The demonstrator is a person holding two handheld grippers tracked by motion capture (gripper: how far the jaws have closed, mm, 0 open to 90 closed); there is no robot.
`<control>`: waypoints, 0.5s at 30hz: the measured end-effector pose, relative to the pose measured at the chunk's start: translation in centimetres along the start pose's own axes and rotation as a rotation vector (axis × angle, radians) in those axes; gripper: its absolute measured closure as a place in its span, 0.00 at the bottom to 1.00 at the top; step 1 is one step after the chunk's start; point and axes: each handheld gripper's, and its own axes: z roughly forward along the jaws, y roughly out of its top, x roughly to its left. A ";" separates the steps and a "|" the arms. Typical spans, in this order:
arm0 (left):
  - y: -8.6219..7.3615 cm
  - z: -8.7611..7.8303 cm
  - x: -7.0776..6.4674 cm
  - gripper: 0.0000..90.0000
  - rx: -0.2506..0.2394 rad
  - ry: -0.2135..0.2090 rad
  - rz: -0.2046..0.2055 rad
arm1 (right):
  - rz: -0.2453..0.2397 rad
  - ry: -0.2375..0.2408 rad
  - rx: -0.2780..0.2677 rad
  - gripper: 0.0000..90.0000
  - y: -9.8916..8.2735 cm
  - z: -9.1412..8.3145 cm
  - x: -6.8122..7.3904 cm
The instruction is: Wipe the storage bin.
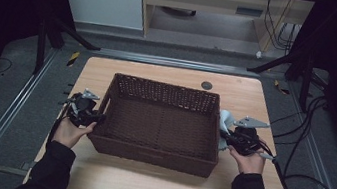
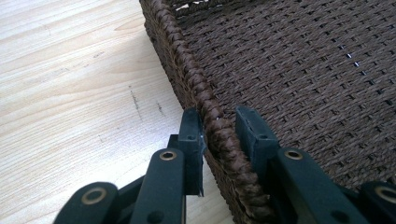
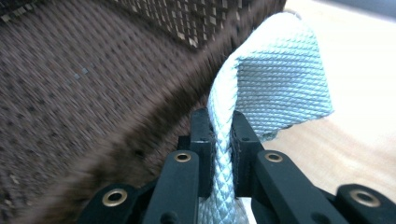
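The basket [image 1: 159, 123] sits in the middle of the counter [image 1: 152, 188], a wide rectangular tray of dark brown wicker, tightly woven floor, open lattice along the far wall, a thick braided rim all round. At the basket's left rim, the left gripper [image 1: 97, 118] straddles that braid: in the left gripper view one jaw is outside the wall, the other inside, the outer one right against the rim [image 2: 210, 116] and a sliver of gap on the inner side, so not quite clamped. At the basket's right side, the right gripper [image 1: 224, 138] is pinched tight on a pale blue-grey cloth [image 3: 275, 79], waffle-textured, folded into a soft peak just outside the basket's wall. Beyond the basket's far edge, a small dark round disc [image 1: 206, 85] lies on the light wood. Cables [image 1: 310, 146] trail off to the right of the basket.
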 end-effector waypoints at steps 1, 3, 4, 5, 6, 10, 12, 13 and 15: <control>0.1 0.1 0.0 0.80 -0.001 0.001 -0.004 | -0.005 -0.001 -0.011 0.93 0.3 -0.3 0.1; 0.2 0.2 0.0 0.80 -0.002 0.002 -0.009 | -0.009 -0.003 -0.017 0.93 0.4 -0.6 0.1; 0.3 0.2 -0.1 0.80 -0.002 0.003 -0.012 | -0.009 -0.004 -0.020 0.93 0.5 -0.7 0.2; 0.3 0.3 -0.1 0.80 -0.003 0.004 -0.017 | -0.016 -0.005 -0.021 0.93 0.6 -0.8 0.2; 0.5 0.5 0.0 0.80 -0.003 0.004 -0.018 | -0.018 -0.006 -0.013 0.93 0.4 -0.7 0.2; 0.9 0.8 0.2 0.80 -0.004 0.003 -0.017 | -0.016 -0.005 0.044 0.93 -0.5 0.5 0.0; 1.0 0.9 0.3 0.80 -0.007 -0.001 -0.017 | -0.008 -0.003 0.073 0.93 -1.1 1.3 -0.2; 1.1 1.0 0.4 0.80 -0.007 -0.007 -0.020 | 0.001 -0.001 0.089 0.93 -1.5 1.6 -0.3; 1.1 1.0 0.5 0.79 -0.012 -0.011 -0.025 | 0.020 0.013 0.117 0.93 -2.2 2.3 -0.5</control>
